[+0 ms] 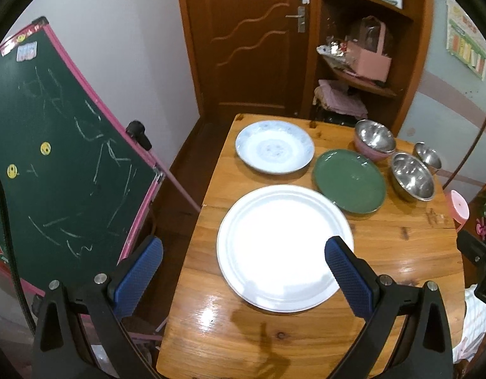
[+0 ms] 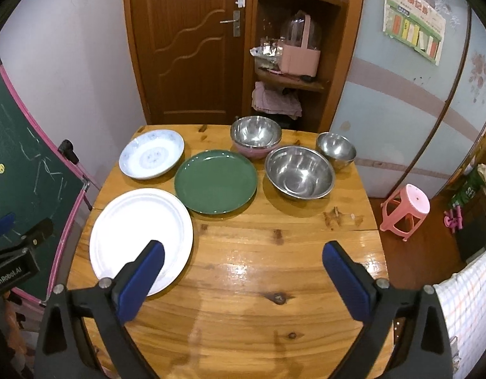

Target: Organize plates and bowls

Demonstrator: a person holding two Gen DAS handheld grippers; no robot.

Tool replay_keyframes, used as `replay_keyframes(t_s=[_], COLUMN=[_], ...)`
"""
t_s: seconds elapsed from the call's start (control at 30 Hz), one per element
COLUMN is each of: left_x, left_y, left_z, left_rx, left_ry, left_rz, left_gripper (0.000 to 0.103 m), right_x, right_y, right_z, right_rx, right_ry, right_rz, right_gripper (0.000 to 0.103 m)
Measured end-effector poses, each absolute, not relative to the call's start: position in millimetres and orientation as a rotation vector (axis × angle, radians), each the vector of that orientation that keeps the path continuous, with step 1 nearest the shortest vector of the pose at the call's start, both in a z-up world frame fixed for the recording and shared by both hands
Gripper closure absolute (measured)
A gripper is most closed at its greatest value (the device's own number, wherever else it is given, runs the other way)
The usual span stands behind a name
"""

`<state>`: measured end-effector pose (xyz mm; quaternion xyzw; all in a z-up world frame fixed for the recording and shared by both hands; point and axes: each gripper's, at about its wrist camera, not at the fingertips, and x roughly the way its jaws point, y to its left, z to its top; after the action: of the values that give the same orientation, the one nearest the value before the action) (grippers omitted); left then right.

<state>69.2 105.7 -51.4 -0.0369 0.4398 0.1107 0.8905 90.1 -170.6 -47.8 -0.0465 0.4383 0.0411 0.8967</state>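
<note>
From the left wrist, the left tongs (image 1: pixel 243 262) are seen spread wide and empty above the white plate (image 1: pixel 284 248) on the wooden surface (image 1: pixel 400 252). From the right wrist, the right tongs (image 2: pixel 243 268) are held wide, empty, over bare wood; the green plate (image 2: pixel 216 185) and steel bowls (image 2: pixel 299 172) are set further back.

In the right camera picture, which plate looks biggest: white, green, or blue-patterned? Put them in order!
1. white plate, though it is nearest the camera
2. green plate
3. blue-patterned plate, farthest away
</note>
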Motion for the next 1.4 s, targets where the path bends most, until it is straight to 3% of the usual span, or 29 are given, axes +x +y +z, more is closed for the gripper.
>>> replay_keyframes(t_s=[0.37, 0.8, 0.93, 1.0, 1.1, 1.23, 1.4], left_x=[94, 121, 137, 144, 156, 168, 177], left_y=[146, 170, 180, 185, 190, 199, 205], left_z=[-107, -149, -164, -174, -187, -206, -217], left_rx=[-0.151, -0.27, -0.27, -0.276, -0.274, -0.338, -0.367], left_ry=[1.02, 1.094, 1.124, 1.155, 1.19, 1.256, 1.275], left_rz=[0.241, 0.007, -0.014, -0.022, -0.035, -0.084, -0.093], left_gripper=[0.001, 0.002, 0.004, 0.005, 0.009, 0.026, 0.033], right_x=[109, 150, 171, 182, 194, 205, 213], right_y=[-154, -137, -135, -135, -133, -125, -115], right_z=[-76, -128, -156, -170, -184, -200, -212], right_rx=[-0.141, -0.08, -0.014, 0.018, 0.063, 0.11, 0.124], right_ry=[0.963, 1.135, 1.248, 1.297, 1.342, 1.39, 1.42], right_rz=[0.094, 0.267, 0.32, 0.339, 0.361, 0.395, 0.412], right_gripper=[0.009, 0.032, 0.048, 0.05, 0.051, 0.051, 0.051])
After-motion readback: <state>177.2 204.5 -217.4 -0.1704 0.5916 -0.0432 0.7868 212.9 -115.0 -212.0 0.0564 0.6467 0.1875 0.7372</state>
